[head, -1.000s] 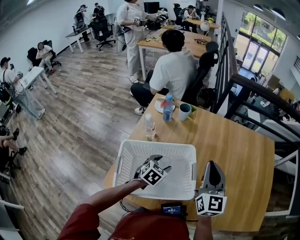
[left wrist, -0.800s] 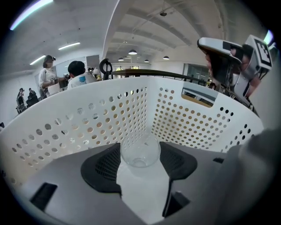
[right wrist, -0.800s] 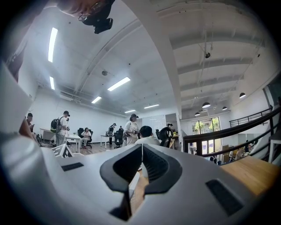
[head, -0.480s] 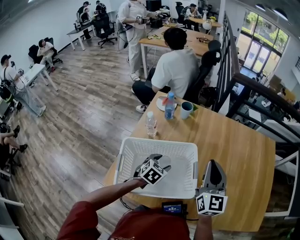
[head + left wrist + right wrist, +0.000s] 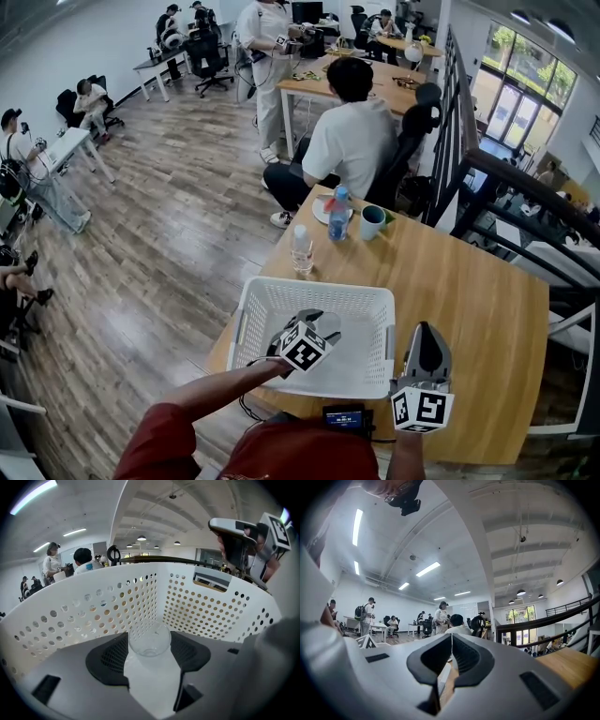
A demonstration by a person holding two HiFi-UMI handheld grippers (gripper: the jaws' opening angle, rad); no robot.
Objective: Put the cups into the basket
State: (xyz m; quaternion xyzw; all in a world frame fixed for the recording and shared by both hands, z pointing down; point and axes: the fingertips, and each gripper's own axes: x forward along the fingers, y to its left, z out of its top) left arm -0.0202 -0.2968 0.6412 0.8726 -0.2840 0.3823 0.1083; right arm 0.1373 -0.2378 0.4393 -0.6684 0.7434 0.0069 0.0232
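Note:
A white perforated basket (image 5: pixel 314 293) stands on the wooden table (image 5: pixel 478 300) in front of me. My left gripper (image 5: pixel 323 330) reaches down into it. In the left gripper view a clear glass cup (image 5: pixel 149 638) sits between the black pads (image 5: pixel 112 656), which press on both its sides, just above the basket's floor near its wall (image 5: pixel 93 606). My right gripper (image 5: pixel 424 330) hovers level beside the basket's right rim, jaws together with nothing in them; the same shows in its own view (image 5: pixel 451 641). A teal-and-white mug (image 5: pixel 371 222) stands at the table's far edge.
A blue bottle (image 5: pixel 337 214), a clear bottle (image 5: pixel 300 251) and a plate (image 5: pixel 322 212) stand near the mug. A seated person (image 5: pixel 347 131) is just beyond the table. A dark railing (image 5: pixel 525 187) runs along the right. A small device (image 5: pixel 345 416) lies at the near edge.

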